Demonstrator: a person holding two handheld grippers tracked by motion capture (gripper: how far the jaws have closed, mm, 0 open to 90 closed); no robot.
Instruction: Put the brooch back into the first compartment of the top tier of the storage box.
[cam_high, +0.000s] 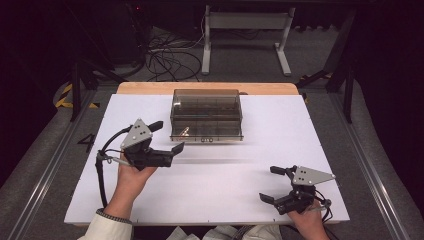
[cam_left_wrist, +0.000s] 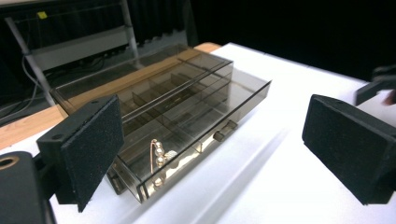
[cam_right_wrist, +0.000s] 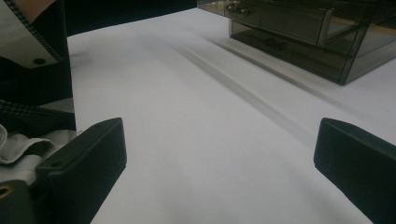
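The smoked clear-plastic drawer box (cam_high: 206, 115) sits on the white table (cam_high: 210, 195), its long axis running across the table and its drawer fronts facing the person. In the left gripper view the lower drawer (cam_left_wrist: 196, 135) stands pulled out toward the jaws, a small knob (cam_left_wrist: 219, 136) on its front, and a gold-coloured piece with pale beads (cam_left_wrist: 159, 154) lies in its near compartment (what exactly it is I cannot tell). The box is boxy and glossy, split by thin partitions.

The left gripper (cam_high: 168, 141) is held just in front of the box's left end, jaws spread wide with nothing between them; its pads (cam_left_wrist: 93, 149) are black and grainy like foam. The drawer lies just ahead of them, apart from both.

The right gripper (cam_high: 272, 184) rests near the table's front edge, well apart from the box, jaws likewise wide and empty, the box far ahead of them.
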